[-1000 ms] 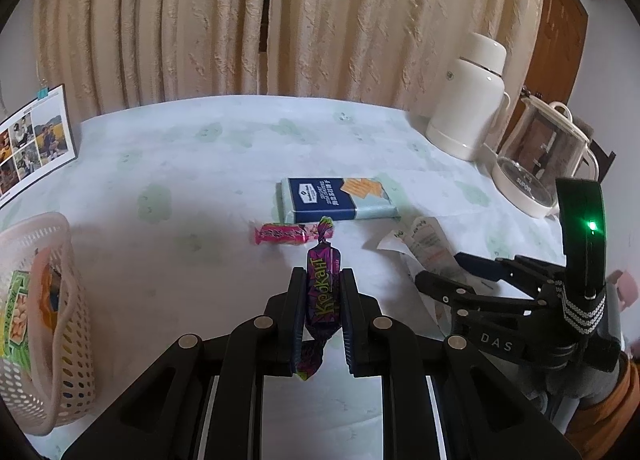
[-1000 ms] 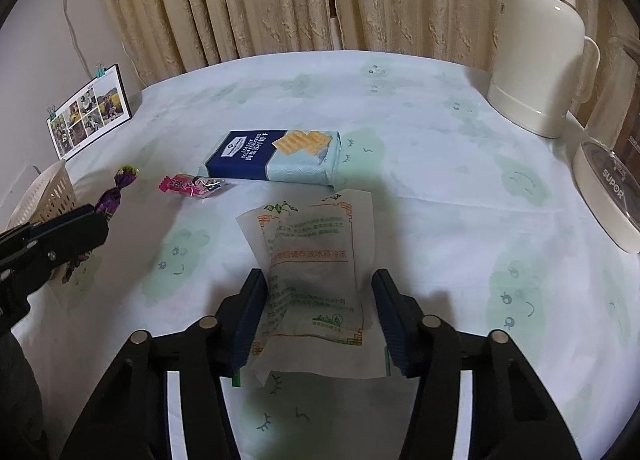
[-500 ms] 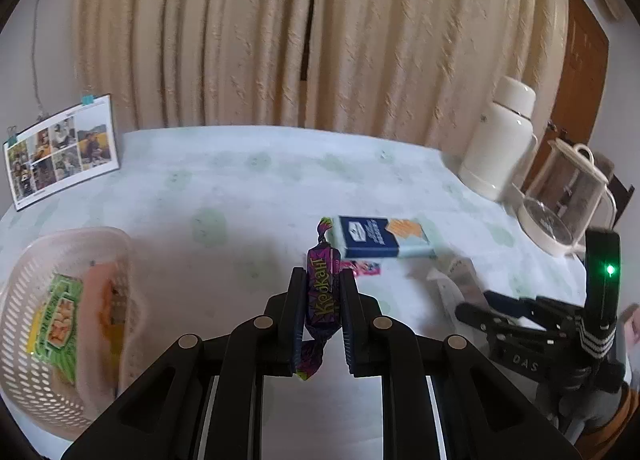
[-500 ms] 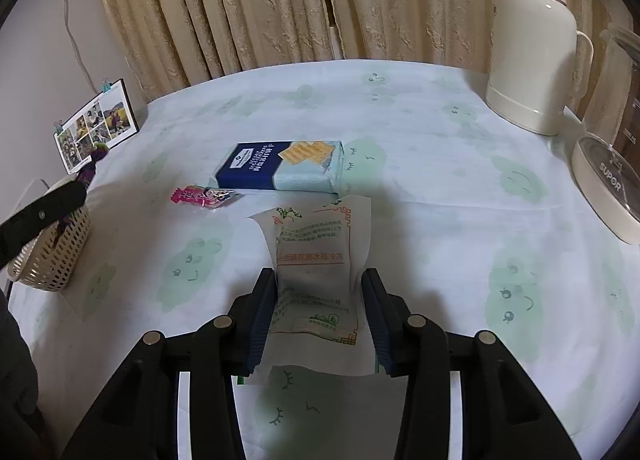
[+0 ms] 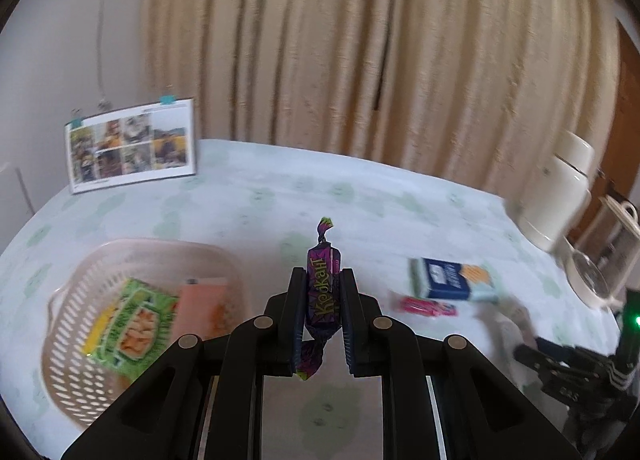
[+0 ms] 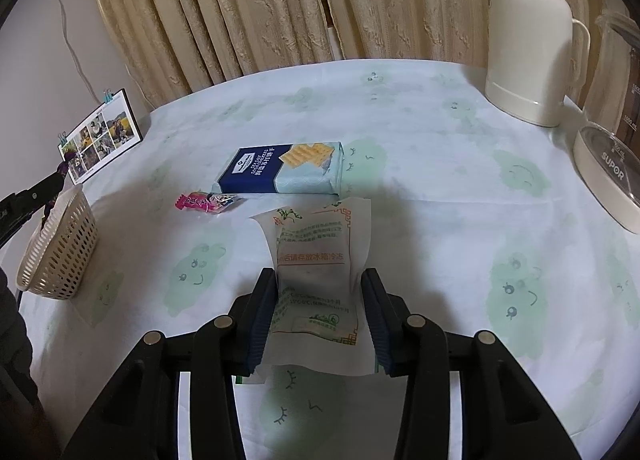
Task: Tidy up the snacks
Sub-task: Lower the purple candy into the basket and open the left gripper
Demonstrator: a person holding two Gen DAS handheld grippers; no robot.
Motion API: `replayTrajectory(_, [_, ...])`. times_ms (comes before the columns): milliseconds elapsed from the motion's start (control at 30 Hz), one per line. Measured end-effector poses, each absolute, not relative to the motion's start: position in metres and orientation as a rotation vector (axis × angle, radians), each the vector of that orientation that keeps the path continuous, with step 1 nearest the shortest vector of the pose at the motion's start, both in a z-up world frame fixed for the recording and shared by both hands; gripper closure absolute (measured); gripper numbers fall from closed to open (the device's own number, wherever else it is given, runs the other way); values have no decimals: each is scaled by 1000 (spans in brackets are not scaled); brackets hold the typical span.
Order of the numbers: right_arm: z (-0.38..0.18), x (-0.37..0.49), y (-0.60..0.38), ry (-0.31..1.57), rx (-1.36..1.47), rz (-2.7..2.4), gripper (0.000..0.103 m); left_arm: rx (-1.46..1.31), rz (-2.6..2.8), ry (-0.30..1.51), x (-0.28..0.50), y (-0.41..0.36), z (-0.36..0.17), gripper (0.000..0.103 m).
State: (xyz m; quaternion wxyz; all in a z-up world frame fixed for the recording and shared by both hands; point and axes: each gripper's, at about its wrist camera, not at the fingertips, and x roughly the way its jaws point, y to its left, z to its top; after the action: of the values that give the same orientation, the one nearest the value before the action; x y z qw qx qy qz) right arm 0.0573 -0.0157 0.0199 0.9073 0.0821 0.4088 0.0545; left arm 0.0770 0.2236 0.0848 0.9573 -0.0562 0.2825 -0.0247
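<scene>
The left gripper [image 5: 323, 296] is clamped on a purple candy [image 5: 322, 292], held upright above the table; ahead to its left sits the basket [image 5: 64, 324]. The right gripper [image 6: 319, 312] has its jaws apart, straddling a white packet [image 6: 320, 260]; beyond lie a pink candy [image 6: 204, 201] and a cracker pack [image 6: 280, 174].

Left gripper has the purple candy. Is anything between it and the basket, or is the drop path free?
Nothing visible blocks it. The left gripper holds the purple candy above the table, and the basket sits lower left with its top open. A green packet and a pink packet already lie inside, leaving room.
</scene>
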Motion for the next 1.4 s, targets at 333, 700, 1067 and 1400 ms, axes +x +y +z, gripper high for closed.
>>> replayTrajectory(333, [20,56,-18,842,198,126,63,-165,72,569,80,252,83,85])
replayTrajectory(700, [21,54,-18,840,216,146,62,-282,243,543,75,290,85,47])
replayTrajectory(1067, [22,53,-19,836,261,180,62,-332,264,515,69,307,89,46])
replayTrajectory(1400, [25,50,-16,824,377,284,62,-363,265,497,64,319,92,46])
